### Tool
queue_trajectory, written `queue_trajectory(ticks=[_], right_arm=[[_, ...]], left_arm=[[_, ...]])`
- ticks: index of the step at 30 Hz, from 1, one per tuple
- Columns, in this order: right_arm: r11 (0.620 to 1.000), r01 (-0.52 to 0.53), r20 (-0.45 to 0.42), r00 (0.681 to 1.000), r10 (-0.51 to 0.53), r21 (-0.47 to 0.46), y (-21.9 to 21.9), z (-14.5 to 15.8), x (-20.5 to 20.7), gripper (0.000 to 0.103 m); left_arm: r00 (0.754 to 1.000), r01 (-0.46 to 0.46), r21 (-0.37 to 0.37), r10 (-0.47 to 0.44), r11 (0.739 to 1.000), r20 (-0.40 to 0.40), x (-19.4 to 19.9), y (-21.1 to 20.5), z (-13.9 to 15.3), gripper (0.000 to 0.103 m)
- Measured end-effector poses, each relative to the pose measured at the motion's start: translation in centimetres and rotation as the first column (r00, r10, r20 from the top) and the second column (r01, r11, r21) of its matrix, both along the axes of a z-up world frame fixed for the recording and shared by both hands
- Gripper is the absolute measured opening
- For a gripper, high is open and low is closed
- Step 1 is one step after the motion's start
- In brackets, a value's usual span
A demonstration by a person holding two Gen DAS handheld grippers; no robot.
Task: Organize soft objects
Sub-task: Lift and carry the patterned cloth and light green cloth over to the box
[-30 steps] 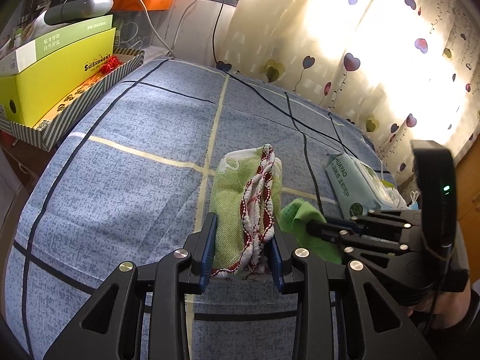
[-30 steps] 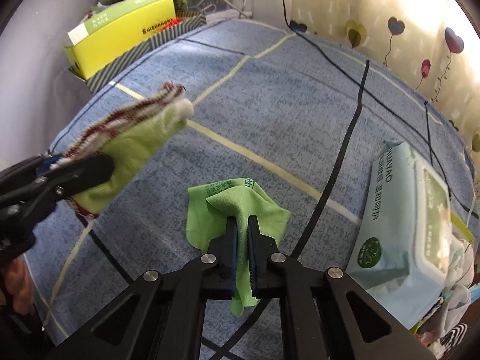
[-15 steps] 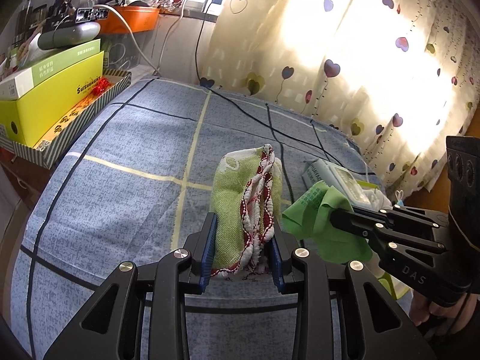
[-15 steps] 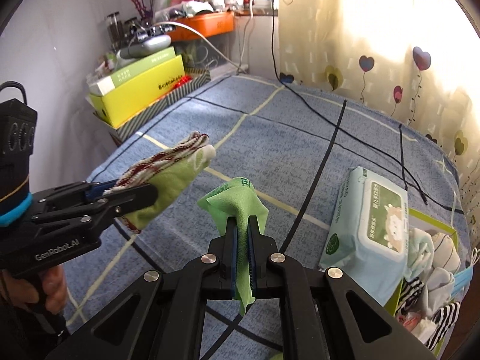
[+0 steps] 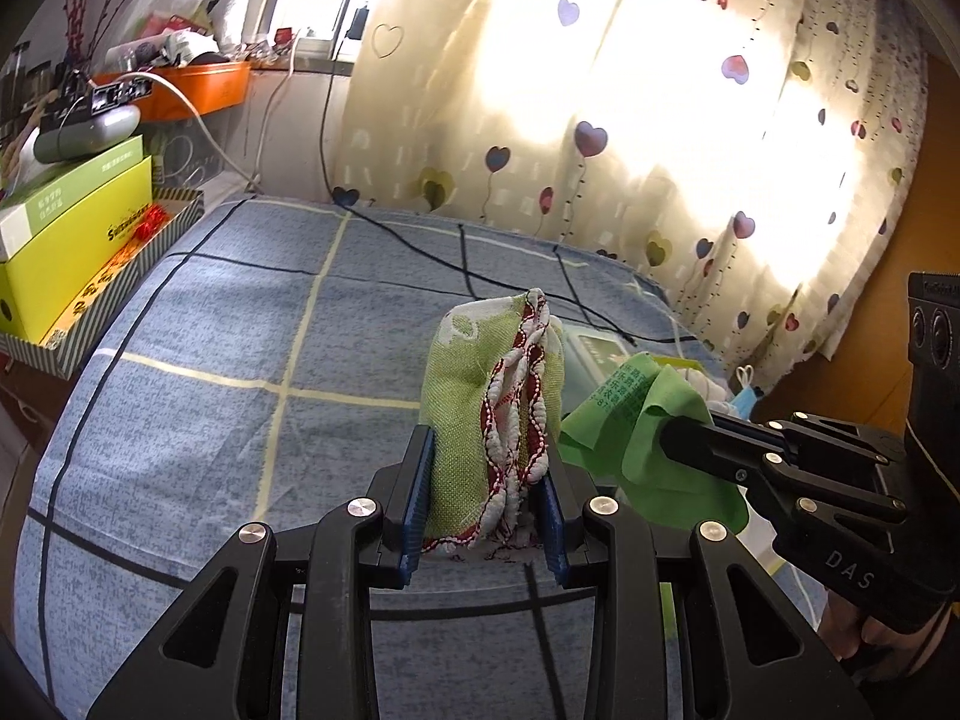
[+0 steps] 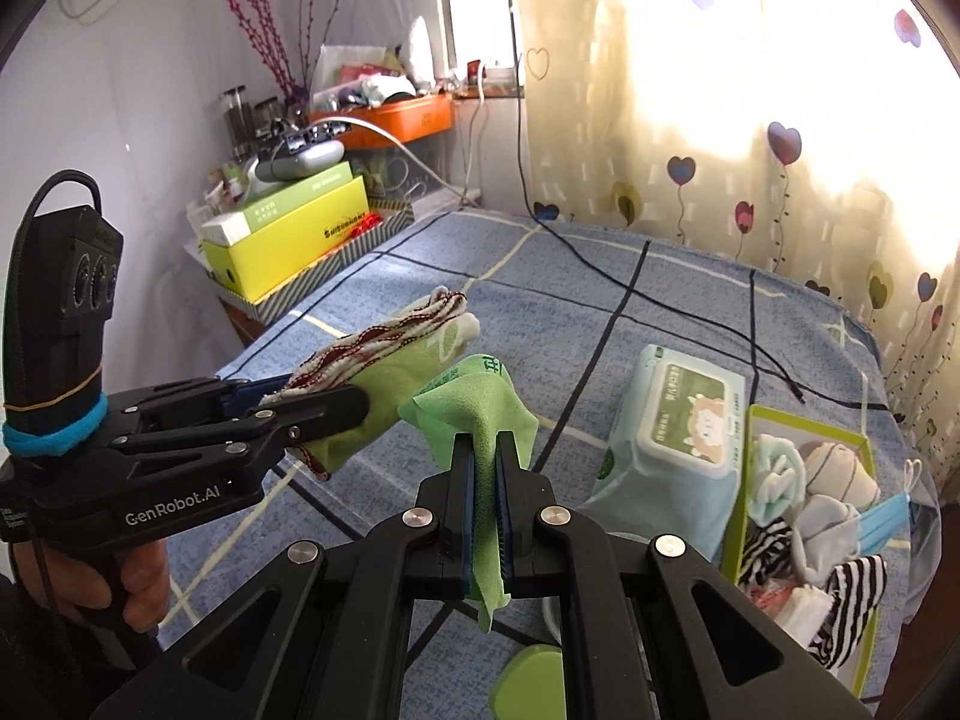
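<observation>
Above the blue checked bed (image 5: 240,336), your left tool (image 5: 485,504) clamps a folded green towel with red-and-white trim (image 5: 492,408), while your right tool (image 6: 486,516) pinches a thin green cloth (image 6: 474,414) just beside it. A wipes pack (image 6: 672,420) lies on the bed, touching a green box of socks (image 6: 804,492).

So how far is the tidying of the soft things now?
Done: several socks and small cloths already lie in the green box at the bed's edge. In hand: the left gripper clamps a folded towel, and the right gripper pinches a green cloth, both held above the bed. Left: putting both away.
</observation>
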State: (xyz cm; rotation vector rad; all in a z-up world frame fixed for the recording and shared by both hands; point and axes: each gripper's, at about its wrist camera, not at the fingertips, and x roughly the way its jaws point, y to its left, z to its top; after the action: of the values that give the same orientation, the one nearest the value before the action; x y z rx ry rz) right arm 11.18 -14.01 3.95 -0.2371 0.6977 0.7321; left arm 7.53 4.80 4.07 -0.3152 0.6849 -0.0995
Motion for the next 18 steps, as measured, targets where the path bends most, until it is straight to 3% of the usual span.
queue_trajectory(ticks=[18], right_arm=[[0.993, 0.101, 0.064, 0.992, -0.105, 0.067, -6.9, 1.7, -1.5, 0.006]], left_arm=[[0.99, 0.128, 0.041, -0.13, 0.991, 0.05, 0.1, -6.3, 2.3, 0.033]])
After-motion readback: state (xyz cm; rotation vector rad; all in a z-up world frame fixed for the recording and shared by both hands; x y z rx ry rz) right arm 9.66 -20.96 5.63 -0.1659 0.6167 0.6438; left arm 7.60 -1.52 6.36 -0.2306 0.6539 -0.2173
